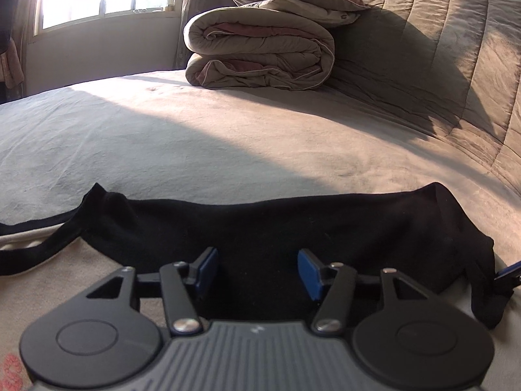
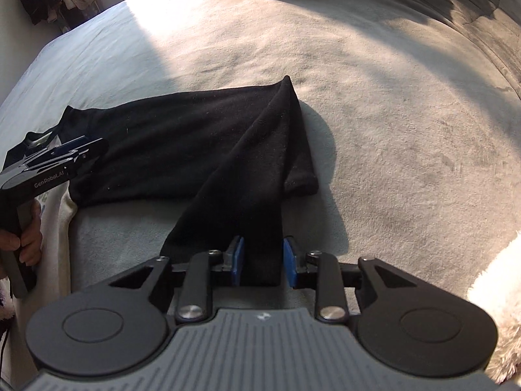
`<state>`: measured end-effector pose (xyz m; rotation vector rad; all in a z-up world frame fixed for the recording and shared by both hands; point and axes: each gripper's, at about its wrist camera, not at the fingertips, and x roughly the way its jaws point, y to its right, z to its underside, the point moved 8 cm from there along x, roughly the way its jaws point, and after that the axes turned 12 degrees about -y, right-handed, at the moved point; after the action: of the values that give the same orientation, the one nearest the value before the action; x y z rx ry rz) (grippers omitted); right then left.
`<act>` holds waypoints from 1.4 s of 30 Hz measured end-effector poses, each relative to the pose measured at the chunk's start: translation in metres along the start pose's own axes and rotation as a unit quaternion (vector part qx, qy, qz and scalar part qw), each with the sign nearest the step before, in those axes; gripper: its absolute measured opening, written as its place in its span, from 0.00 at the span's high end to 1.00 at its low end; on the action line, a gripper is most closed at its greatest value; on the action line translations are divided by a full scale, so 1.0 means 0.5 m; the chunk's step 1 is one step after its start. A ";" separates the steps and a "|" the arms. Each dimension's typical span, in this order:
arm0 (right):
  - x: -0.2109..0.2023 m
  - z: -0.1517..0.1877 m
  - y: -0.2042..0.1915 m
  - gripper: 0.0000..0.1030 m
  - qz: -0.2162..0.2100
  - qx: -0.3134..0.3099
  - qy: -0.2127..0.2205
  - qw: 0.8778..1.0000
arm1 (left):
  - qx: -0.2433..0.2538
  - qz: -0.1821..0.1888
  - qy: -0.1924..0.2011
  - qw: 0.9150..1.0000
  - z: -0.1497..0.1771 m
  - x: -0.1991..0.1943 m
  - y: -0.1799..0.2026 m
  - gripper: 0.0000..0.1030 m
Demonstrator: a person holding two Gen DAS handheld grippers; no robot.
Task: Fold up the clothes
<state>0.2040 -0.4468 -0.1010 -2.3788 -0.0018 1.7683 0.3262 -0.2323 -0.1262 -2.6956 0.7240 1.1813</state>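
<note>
Right gripper (image 2: 263, 262) jaws straddle black shirt (image 2: 182, 143) sleeve, pads not pressing; left gripper (image 1: 257, 268) agape over shirt; bedsheet (image 2: 374, 114) bare beyond hem.

The garment (image 2: 182, 150) is plain black, with no print showing on the part in view. It lies on a pale grey bed cover (image 1: 228, 137), washed warm beige where sunlight falls. Both grippers are black with ribbed grey bodies and blue pads (image 2: 237, 257) (silver screw heads too). The folded quilt (image 1: 260, 55) is taupe with a dusty maroon lining and light piping. The headboard cover (image 1: 439, 49) is grey-brown, quilted in stripes.
</note>
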 end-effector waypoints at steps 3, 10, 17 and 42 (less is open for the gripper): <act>-0.016 -0.009 0.006 0.97 0.024 -0.020 -0.014 0.999 | 0.007 -0.005 0.000 1.000 0.003 0.004 0.004 0.41; -0.079 -0.074 0.073 0.97 0.174 -0.076 0.004 0.982 | 0.015 -0.014 0.001 1.000 0.004 0.005 0.007 0.41; -0.062 -0.171 0.171 0.97 0.313 -0.085 0.039 0.945 | 0.014 -0.010 0.000 1.000 0.004 0.006 0.007 0.39; -0.089 -0.150 0.286 0.49 0.214 0.114 0.109 0.964 | -0.022 0.018 -0.016 0.999 0.025 -0.061 0.007 0.35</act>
<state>0.2473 -0.6027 -0.0581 -2.5144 0.7568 1.5371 0.2984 -0.2200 -0.1129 -2.7029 0.7553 1.2605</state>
